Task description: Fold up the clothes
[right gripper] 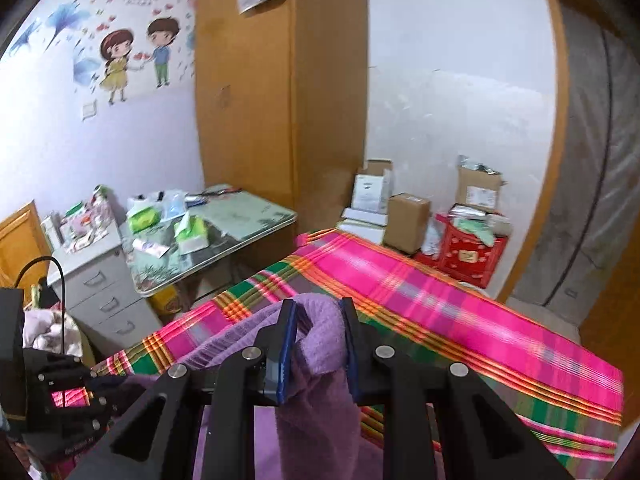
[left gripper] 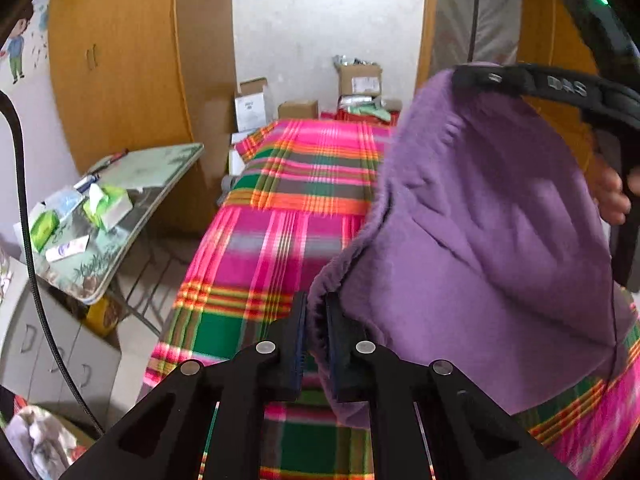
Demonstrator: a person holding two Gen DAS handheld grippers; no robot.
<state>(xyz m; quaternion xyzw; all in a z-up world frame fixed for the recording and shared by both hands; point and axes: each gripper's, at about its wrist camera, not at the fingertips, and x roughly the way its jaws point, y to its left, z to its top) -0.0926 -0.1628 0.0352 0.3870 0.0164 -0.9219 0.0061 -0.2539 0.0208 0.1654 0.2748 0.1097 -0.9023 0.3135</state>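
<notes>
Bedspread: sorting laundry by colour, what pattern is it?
The bedspread is pink, green and orange plaid, clearest in the left wrist view.

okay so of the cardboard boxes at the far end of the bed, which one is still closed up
The plain brown cardboard box beside the bed's far corner. Its top flaps lie flat, while the white box left of it and the brown box behind stand open.

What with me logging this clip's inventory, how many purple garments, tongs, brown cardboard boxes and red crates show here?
purple garment: 1
tongs: 2, the left tongs and right tongs, both clamped on it
brown cardboard boxes: 2, one closed, one open
red crate: 1
Total: 6
</notes>
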